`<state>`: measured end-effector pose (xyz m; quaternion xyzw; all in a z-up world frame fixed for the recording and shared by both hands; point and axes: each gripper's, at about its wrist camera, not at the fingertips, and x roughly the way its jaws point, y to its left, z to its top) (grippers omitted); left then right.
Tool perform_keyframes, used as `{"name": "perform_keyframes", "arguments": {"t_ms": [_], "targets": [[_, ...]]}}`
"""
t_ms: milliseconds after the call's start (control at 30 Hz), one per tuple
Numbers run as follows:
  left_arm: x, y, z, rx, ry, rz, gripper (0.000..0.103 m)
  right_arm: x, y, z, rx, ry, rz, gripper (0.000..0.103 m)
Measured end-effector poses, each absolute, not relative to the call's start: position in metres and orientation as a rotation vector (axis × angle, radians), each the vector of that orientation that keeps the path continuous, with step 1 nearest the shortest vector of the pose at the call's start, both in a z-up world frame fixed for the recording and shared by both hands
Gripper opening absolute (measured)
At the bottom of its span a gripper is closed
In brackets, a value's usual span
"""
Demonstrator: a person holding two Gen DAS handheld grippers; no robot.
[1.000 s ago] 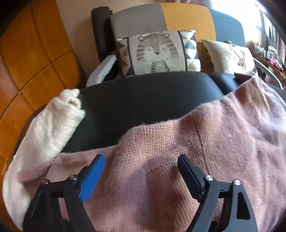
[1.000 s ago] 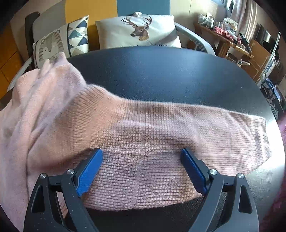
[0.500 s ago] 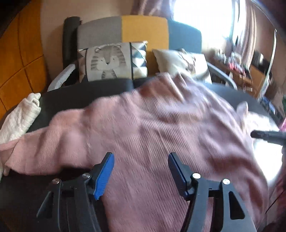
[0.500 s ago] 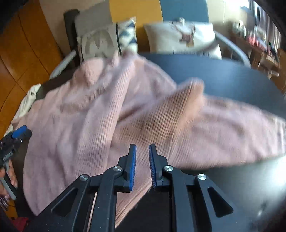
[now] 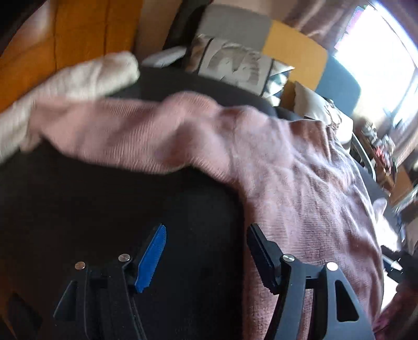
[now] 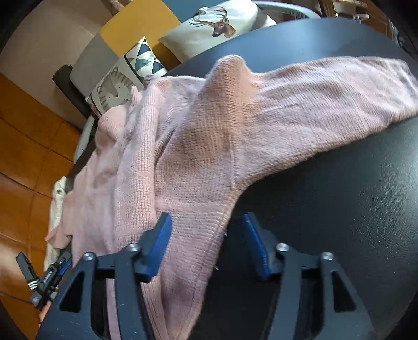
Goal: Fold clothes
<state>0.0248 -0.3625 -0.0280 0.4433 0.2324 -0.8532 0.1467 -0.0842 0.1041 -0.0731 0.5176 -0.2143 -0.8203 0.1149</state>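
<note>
Pink knit sweater lies spread on the black table, bunched and wrinkled, not flat. One sleeve runs out toward the table's far right edge in the right wrist view; the other sleeve stretches left in the left wrist view, its end touching a cream knit garment at the table's edge. Left wrist view is motion-blurred, fine detail unreliable.

Right gripper: jaws spread wide, blue pads on both sides. A fold of the sweater's hem sits between the fingers, fabric touching the left pad; the right pad is clear of it, over bare table. Nothing is clamped.

Left gripper: also spread wide, nothing between the fingers but bare black table. Its right finger sits at the sweater's edge, overlapping the fabric in view; contact cannot be told. Its left pad is well off the cloth.

The left gripper also shows at the lower left of the right wrist view, small, beside the sweater's near corner.

Behind the table: a sofa with grey, yellow and blue back panels, a tiger-print cushion and a deer-print cushion. Orange tiled floor on the left.
</note>
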Motion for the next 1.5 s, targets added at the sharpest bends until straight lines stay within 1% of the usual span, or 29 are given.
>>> {"name": "perform_keyframes", "arguments": {"t_ms": [133,300,567,667,700,733,767,800,1000,1100,1333,1500], "targets": [[0.018,-0.354,-0.029,1.295,0.743,-2.541,0.067,-0.084,0.099,-0.072,1.509,-0.619,-2.434,0.061],[0.008,-0.359,-0.032,1.311,1.028,-2.587,0.067,-0.085,0.099,-0.073,1.503,-0.627,-2.437,0.062],[-0.006,-0.351,-0.032,1.295,1.091,-2.603,0.067,-0.089,0.092,-0.073,1.479,-0.622,-2.434,0.062],[-0.012,-0.344,-0.032,1.298,1.025,-2.607,0.064,-0.092,0.09,-0.07,1.48,-0.619,-2.442,0.061],[-0.014,-0.34,-0.031,1.306,0.961,-2.611,0.057,-0.092,0.088,-0.069,1.48,-0.6,-2.452,0.053],[-0.016,-0.336,-0.031,1.313,0.897,-2.615,0.048,-0.092,0.087,-0.068,1.48,-0.578,-2.464,0.045],[-0.018,-0.332,-0.031,1.332,0.822,-2.617,0.018,-0.093,0.087,-0.067,1.476,-0.561,-2.471,0.023],[-0.02,-0.329,-0.032,1.351,0.766,-2.622,0.01,-0.094,0.087,-0.065,1.473,-0.544,-2.478,0.015],[-0.026,-0.326,-0.026,1.363,0.688,-2.658,0.008,-0.098,0.086,-0.058,1.452,-0.44,-2.521,0.009],[-0.027,-0.331,-0.013,1.336,0.646,-2.689,0.008,-0.099,0.086,-0.054,1.441,-0.387,-2.541,0.008],[-0.032,-0.339,0.034,1.195,0.458,-2.758,0.008,-0.103,0.091,-0.032,1.331,-0.244,-2.678,0.008],[-0.039,-0.359,0.028,1.178,0.398,-2.677,0.008,-0.112,0.107,-0.027,1.298,-0.168,-2.807,0.008]]}}
